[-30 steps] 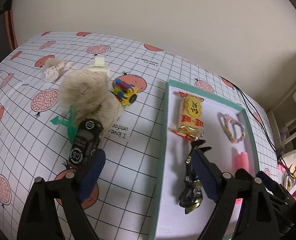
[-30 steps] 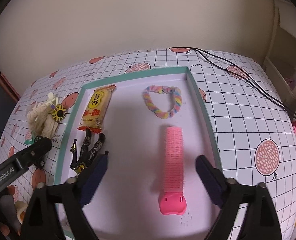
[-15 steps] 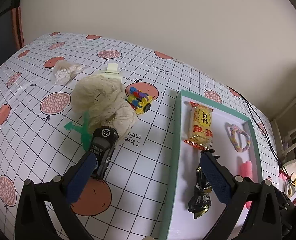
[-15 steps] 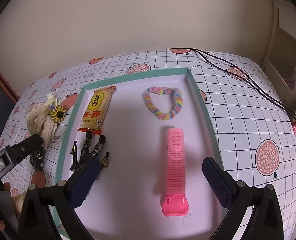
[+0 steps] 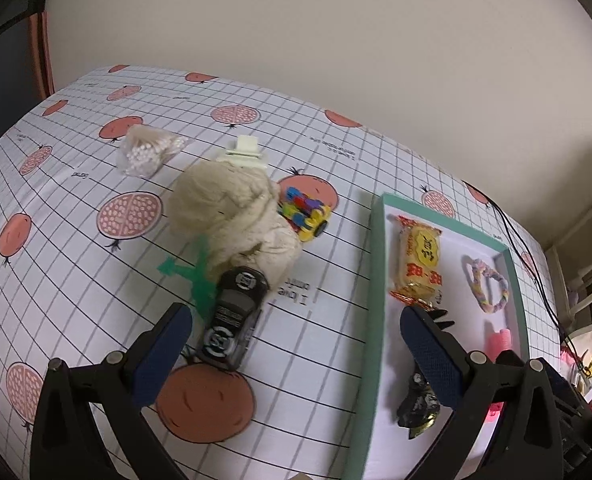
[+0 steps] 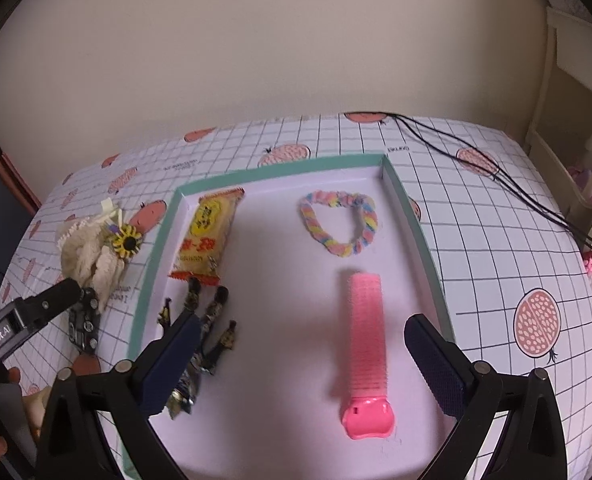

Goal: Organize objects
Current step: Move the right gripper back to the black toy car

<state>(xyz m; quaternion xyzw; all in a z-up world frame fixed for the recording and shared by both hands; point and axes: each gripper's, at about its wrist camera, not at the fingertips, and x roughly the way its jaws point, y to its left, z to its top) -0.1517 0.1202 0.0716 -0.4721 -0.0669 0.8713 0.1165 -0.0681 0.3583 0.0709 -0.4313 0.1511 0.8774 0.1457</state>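
Left gripper (image 5: 292, 344): its 2 fingers are spread wide and hold nothing. It hangs over the table, near the tray's left rim.
Toy car (image 5: 234, 316): a black car lying on the tablecloth, right next to the left finger (it looks like they are just apart). Its front end touches the cream cloth.
Cream cloth (image 5: 232, 216): a soft, bunched-up lump on the table, left of the tray.
Green plastic piece (image 5: 194, 276): it sticks out from under the cloth, by the car.
Block toy (image 5: 306, 212): a small bright toy with a yellow wheel, on the cloth's right side.
Bag of white beads (image 5: 146, 154): toward the far left part of the table, apart from the rest.
White clip (image 5: 244, 152): just behind the cloth.
Tray (image 6: 154, 248): a white tray with a green rim, on the right part of the table.
Right gripper (image 6: 300, 354): spread wide too, empty, low over the near half of the tray.
Pink hair roller (image 6: 366, 344): lies in the tray between the right gripper's fingers, not touched.
Snack pack (image 6: 206, 240): yellow, in the tray's far left corner.
Dark wrapped candies (image 6: 212, 320): near the tray's left rim, below the snack.
Colorful braided loop (image 6: 338, 222): toward the tray's far right corner.
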